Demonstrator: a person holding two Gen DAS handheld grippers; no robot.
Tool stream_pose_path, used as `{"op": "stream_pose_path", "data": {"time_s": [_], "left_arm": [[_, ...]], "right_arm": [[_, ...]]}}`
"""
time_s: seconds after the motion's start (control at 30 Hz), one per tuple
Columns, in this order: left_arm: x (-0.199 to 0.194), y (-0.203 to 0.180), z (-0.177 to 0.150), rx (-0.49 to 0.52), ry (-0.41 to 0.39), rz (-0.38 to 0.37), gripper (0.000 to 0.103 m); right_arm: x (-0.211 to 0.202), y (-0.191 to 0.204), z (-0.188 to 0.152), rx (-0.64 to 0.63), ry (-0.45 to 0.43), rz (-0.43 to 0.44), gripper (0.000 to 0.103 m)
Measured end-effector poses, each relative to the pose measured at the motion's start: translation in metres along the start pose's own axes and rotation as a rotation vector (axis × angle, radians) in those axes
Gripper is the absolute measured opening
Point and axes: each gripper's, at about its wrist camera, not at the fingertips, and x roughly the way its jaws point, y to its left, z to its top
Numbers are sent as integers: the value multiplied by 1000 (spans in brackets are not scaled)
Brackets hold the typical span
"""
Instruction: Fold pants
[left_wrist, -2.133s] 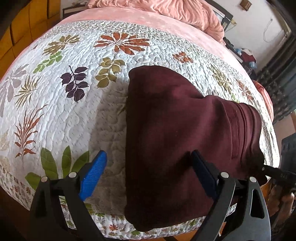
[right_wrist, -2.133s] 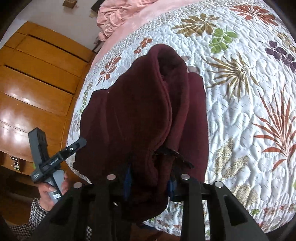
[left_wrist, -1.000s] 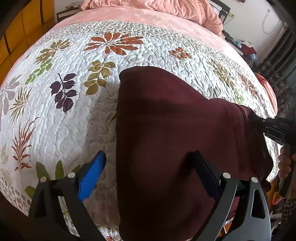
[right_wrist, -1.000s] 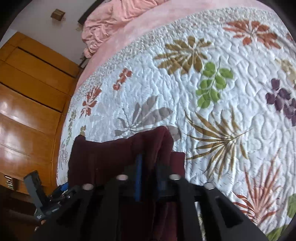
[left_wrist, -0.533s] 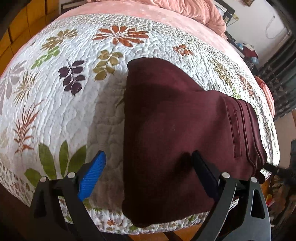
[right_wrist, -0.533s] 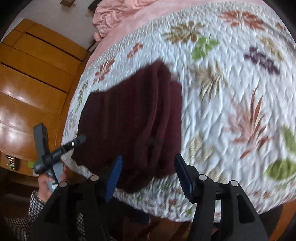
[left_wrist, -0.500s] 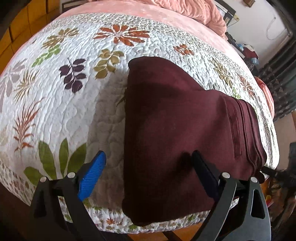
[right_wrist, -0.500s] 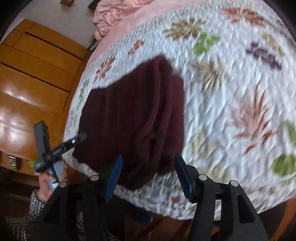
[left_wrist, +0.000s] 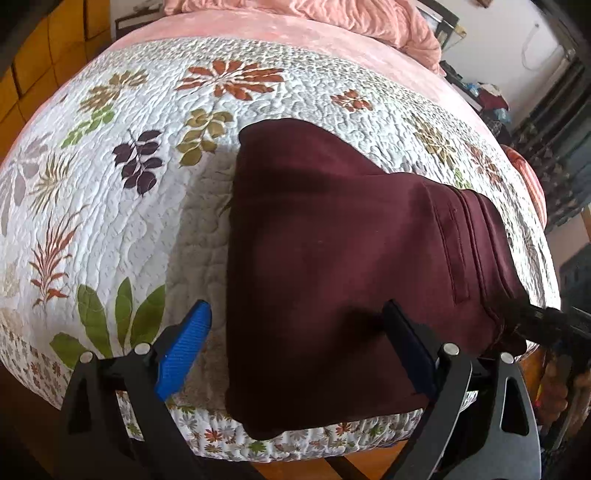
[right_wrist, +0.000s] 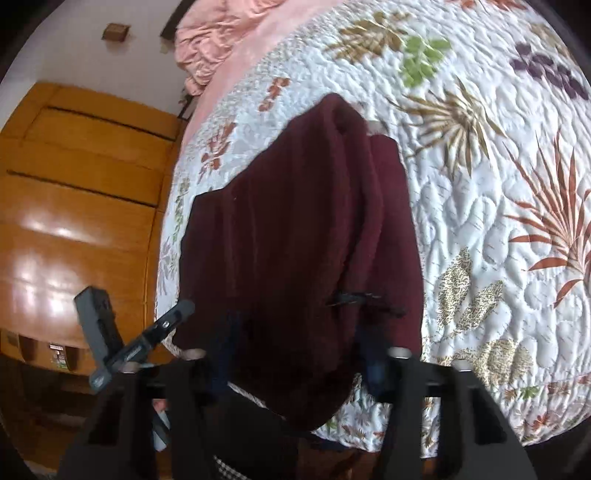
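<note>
1. Left tongs (left_wrist: 295, 343): spread wide, holding nothing, over the near edge of the pants (left_wrist: 343, 258); the blue pad (left_wrist: 183, 349) lies over the quilt (left_wrist: 110, 206), the other pad over the cloth. Stance and opening match the frame half a second before.
2. Right tongs (right_wrist: 295, 354): spread wide and empty, as half a second ago; two seconds ago they were clamped on the cloth. They now sit lower and closer, straddling the waistband end of the pants (right_wrist: 295, 240), and the view is blurred.
3. Pants: folded into a compact maroon bundle, flat on the quilt at the foot edge of the bed (left_wrist: 303, 446). The long axis runs along that edge; the waistband and drawstring (right_wrist: 364, 299) point to the person's right, the fold to the left. The near edge overhangs the bed slightly.
4. Surface: thick fleece, smooth on top, with stitched seams near the waistband; layered edges show in the right view.
5. Beyond: pink bedding (left_wrist: 314, 14) and wooden wardrobe (right_wrist: 74, 206).
</note>
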Motion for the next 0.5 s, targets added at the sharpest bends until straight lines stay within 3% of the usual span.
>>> {"op": "stream_pose_path", "data": {"time_s": [0.07,0.13,0.37,0.5], "left_arm": [[-2,-3,1,15,-9,8,93],[-4,-4,2,20,-17,10,93],[-17,-7,7,26,-64,14,93],[-21,-10,11,37,-86,3,93]], "right_arm": [[-1,-2,1,13,-10,16,31],[-7,3,0,-20,-32,19,27],[-48,25,6,-98,-105,-26,25],[-34,11,4,-102,-53,-114,25]]}}
